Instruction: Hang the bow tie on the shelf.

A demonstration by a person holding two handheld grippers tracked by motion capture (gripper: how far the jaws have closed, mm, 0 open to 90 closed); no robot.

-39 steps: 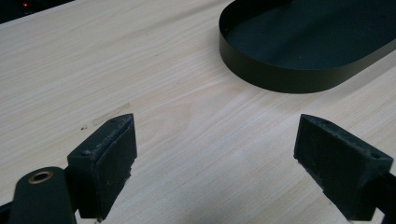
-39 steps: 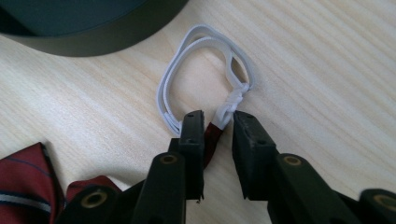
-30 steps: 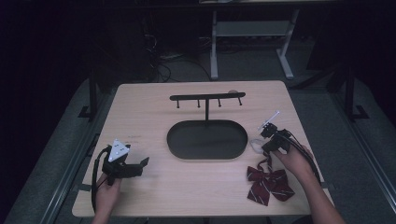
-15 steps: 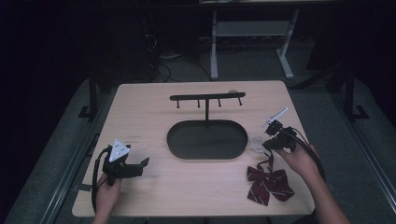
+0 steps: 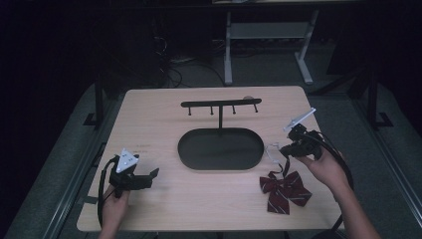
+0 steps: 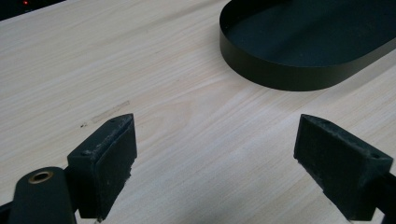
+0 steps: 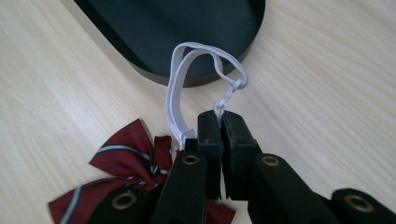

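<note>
- The table (image 5: pixel 164 107) before me was pale wood with rounded corners.
- A black oval tray (image 5: pixel 220 149) lay at its middle, with a black hook stand (image 5: pixel 220 105) rising from the tray's far edge.
- A dark red striped bow tie (image 5: pixel 284 190) rested on the wood near my right, just beside the tray.

The left gripper (image 6: pixel 215 154) sits low over the wooden table (image 6: pixel 140 60), its two black jaws spread wide apart with bare wood grain between them. Ahead of the right jaw stands the dark oval tray (image 6: pixel 289 74), clear of both jaws. A faint scuff mark (image 6: pixel 109 112) lies just ahead of the left jaw.
</note>
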